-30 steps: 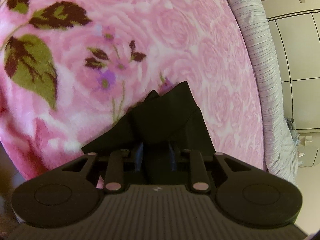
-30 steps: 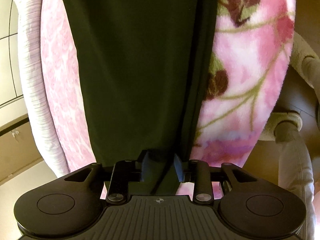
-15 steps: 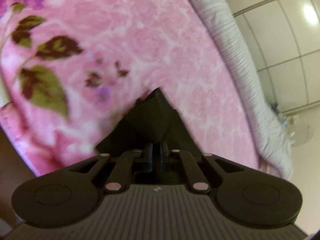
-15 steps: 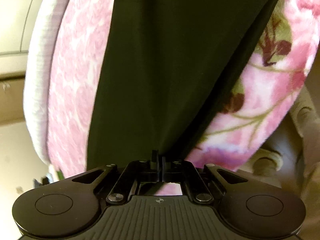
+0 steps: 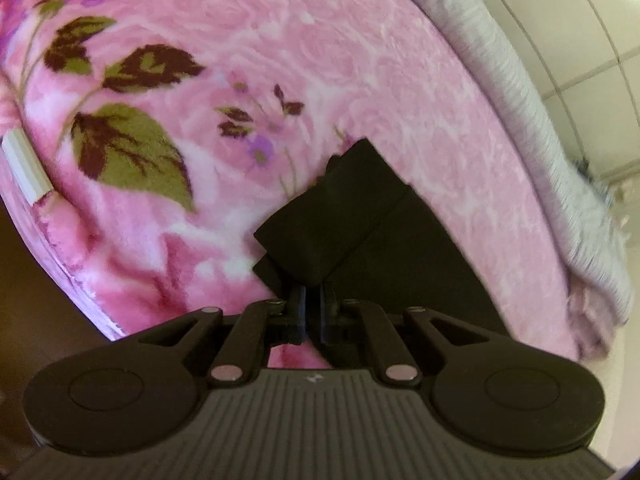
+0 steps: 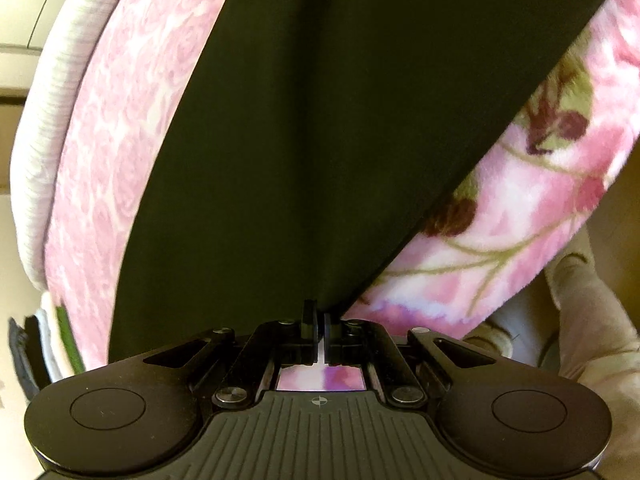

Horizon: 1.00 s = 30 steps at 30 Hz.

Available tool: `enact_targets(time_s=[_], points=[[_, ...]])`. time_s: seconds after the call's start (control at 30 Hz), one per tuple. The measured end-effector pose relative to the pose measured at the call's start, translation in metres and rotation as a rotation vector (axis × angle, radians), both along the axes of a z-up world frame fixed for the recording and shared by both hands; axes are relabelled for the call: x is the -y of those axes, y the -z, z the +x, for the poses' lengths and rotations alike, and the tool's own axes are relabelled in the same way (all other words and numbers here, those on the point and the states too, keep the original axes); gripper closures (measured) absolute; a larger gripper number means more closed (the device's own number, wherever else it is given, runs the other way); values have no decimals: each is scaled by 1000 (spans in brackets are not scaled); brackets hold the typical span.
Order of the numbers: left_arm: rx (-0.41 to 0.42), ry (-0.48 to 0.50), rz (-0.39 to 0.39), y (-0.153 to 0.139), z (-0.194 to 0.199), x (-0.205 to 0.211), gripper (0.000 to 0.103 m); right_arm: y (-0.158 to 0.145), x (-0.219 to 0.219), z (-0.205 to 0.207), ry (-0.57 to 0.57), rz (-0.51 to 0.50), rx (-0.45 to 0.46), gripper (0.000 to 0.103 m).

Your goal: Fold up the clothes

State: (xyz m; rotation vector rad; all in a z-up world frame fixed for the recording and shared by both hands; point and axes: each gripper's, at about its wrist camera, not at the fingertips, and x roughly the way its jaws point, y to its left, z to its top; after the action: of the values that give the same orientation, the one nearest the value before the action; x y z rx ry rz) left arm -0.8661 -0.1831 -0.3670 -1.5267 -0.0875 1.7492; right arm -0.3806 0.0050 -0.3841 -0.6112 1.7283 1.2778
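A black garment (image 5: 344, 224) lies on a pink floral blanket (image 5: 320, 60). My left gripper (image 5: 313, 294) is shut on a bunched corner of it, lifted a little off the blanket, with a fold hanging over the fingertips. In the right wrist view the black garment (image 6: 340, 120) stretches away as a long taut panel across the blanket (image 6: 500, 232). My right gripper (image 6: 318, 312) is shut on its near edge.
A grey striped bed edge (image 5: 520, 100) borders the blanket, with white wardrobe doors (image 5: 592, 60) beyond. A beige padded object (image 6: 592, 320) sits at the right of the right wrist view. The blanket's near edge (image 5: 60, 264) drops to a dark floor.
Both grippers closed on the black garment from open. The left one lifted and pulled its corner back. The right view tilted as the panel pulled taut.
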Motion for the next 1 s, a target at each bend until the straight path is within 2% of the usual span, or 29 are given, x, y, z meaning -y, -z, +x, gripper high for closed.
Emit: enact_targets(time_s=[0.2, 0.27, 0.33, 0.37, 0.5, 0.57, 0.7, 0.8, 0.9, 1.0], points=[[-90, 39, -113, -24, 9, -7, 94, -2, -14, 0, -8, -46, 1, 98], [-147, 47, -171, -39, 15, -5, 96, -11, -19, 15, 16, -30, 24, 90], [-191, 78, -185, -52, 24, -5, 96, -21, -23, 33, 46, -13, 48, 81], [-201, 101, -175, -58, 32, -10, 95, -24, -25, 50, 79, -5, 62, 78], [-215, 218, -127, -66, 75, -45, 95, -31, -37, 127, 195, 51, 98, 78], [-192, 290, -71, -63, 109, -72, 95, -34, -44, 159, 218, 97, 133, 78], [-157, 471, 43, -47, 187, -116, 95, -39, -64, 225, 217, 233, 202, 78], [-131, 594, 112, -35, 241, -147, 95, -41, -75, 254, 201, 335, 255, 78], [-79, 690, 163, -24, 272, -176, 95, -41, -83, 279, 182, 435, 305, 78], [-50, 804, 178, -29, 296, -216, 94, -42, -92, 304, 163, 534, 355, 78]])
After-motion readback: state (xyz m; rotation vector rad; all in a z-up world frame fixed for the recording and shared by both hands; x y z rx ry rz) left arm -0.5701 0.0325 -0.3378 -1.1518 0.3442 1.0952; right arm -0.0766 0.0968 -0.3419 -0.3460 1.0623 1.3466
